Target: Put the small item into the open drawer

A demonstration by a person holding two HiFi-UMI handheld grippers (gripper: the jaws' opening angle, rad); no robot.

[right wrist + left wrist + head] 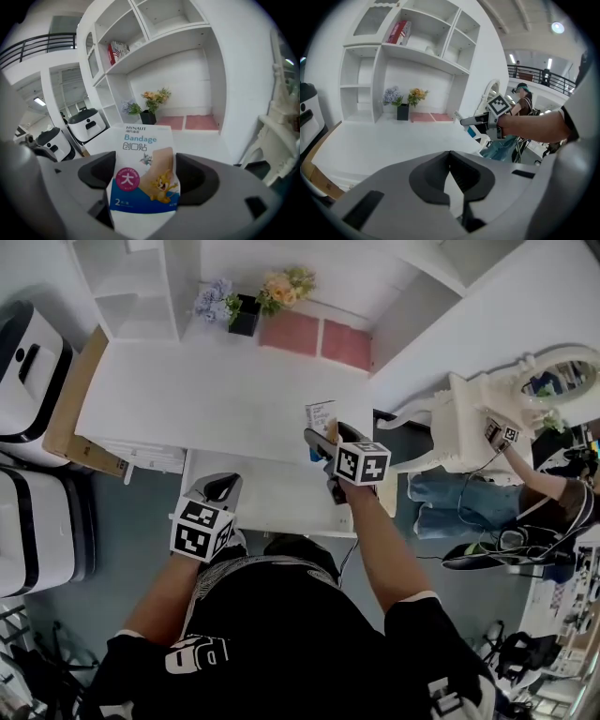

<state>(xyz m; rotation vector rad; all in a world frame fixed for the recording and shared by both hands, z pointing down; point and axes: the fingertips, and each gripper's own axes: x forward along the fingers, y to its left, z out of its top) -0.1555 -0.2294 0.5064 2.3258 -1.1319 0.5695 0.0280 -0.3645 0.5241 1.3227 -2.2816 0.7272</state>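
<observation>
The small item is a white and blue bandage box [143, 173] with a cartoon print. It stands upright between the jaws of my right gripper [143, 192], which is shut on it. In the head view the right gripper [323, 442] holds the box [321, 415] over the front edge of the white desk [187, 399], just above the pulled-out white drawer [272, 507]. My left gripper [223, 486] hangs over the drawer's left part. Its jaws are together with nothing between them [452, 187]. The left gripper view also catches the right gripper [476, 121] from the side.
A black pot of flowers [246, 315] and two pink mats [319, 338] sit at the desk's back, under white shelves [131, 287]. White machines [28, 362] and a cardboard box [70, 418] stand to the left. A white ornate mirror stand [487, 418] and another person [534, 488] are to the right.
</observation>
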